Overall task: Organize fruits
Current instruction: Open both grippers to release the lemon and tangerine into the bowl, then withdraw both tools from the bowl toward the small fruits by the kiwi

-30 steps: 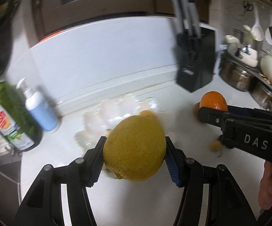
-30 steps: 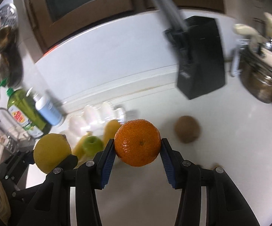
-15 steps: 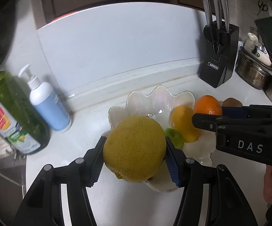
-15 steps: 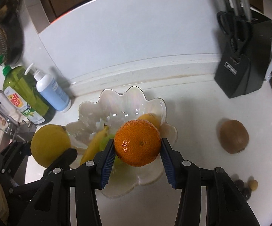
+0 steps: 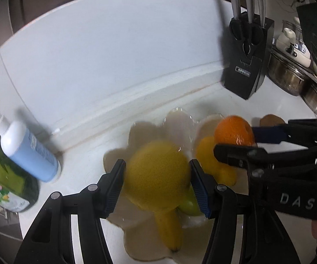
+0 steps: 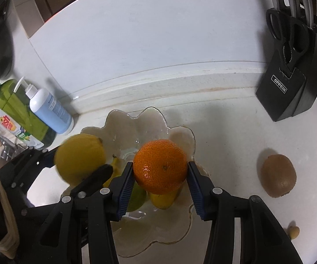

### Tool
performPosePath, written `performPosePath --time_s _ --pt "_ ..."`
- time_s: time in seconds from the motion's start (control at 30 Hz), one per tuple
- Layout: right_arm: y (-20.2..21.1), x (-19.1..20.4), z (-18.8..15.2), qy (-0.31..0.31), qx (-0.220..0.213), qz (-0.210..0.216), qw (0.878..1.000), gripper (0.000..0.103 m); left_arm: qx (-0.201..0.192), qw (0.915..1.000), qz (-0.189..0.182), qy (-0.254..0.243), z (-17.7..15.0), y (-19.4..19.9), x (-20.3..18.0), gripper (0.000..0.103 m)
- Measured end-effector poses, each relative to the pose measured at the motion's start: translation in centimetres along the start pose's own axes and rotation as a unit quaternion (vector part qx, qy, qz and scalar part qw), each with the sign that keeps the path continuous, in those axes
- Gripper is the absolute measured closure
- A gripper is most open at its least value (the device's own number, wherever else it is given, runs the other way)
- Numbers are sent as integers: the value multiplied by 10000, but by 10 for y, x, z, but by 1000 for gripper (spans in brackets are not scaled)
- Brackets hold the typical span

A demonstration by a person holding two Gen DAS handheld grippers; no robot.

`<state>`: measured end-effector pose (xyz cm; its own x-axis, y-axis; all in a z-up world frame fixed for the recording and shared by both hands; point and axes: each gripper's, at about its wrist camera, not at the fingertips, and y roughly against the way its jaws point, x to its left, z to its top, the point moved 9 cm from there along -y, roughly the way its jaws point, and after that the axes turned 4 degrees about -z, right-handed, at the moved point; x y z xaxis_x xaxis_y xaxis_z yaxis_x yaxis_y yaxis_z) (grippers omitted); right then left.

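Fruits sit in both tongs above the scalloped glass bowl point(image 6: 181, 132): the left gripper point(image 5: 157, 176) clamps a lemon point(image 5: 157, 173), the right gripper point(image 6: 160, 168) clamps an orange point(image 6: 160, 166). A banana point(image 5: 169, 228), a green apple point(image 6: 136, 198) and a yellow fruit point(image 5: 204, 151) lie in the bowl beneath. A kiwi point(image 6: 278, 172) rests on the white counter point(image 6: 224, 118) at 3 o'clock of the bowl. At 10 o'clock stand a blue pump bottle point(image 6: 48, 107) and a green bottle point(image 6: 15, 105); at 1 o'clock, a black knife block point(image 6: 294, 83) by the white wall.

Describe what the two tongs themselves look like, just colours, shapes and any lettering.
Both the left tongs and the right tongs are matte black, with angular open-frame arms, silver rivets and ribbed blue pads. White lettering "DAS" marks the right one's side. No cables or sleeves show.
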<state>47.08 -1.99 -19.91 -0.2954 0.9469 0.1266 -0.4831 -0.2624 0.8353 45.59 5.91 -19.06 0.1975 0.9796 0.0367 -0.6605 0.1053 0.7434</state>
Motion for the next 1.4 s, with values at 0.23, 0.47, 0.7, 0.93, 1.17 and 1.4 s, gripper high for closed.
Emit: performPosePath --time_s 0.23,0.47,0.7,0.93,1.17,1.4 --pt "5 -7 -3 -163 -15 -22 9999 55 -92 9989 465 0 -4 17 11 35" --pt "15 9 -17 -31 -41 153 9999 55 -163 9925 1113 480 -28 46 31 27" --pt "9 22 -29 99 97 128 9998 54 -389 9828 1497 1013 -47 73 55 18" --pt "11 28 -30 146 -5 12 9999 36 -519 9781 1582 1251 -53 84 61 11" --pt "40 15 -22 21 -446 -328 9985 34 -711 9779 1481 1295 -47 96 53 9" --pt "74 -12 -24 -396 -794 -505 9948 33 -988 9809 1241 1127 -32 112 26 9"
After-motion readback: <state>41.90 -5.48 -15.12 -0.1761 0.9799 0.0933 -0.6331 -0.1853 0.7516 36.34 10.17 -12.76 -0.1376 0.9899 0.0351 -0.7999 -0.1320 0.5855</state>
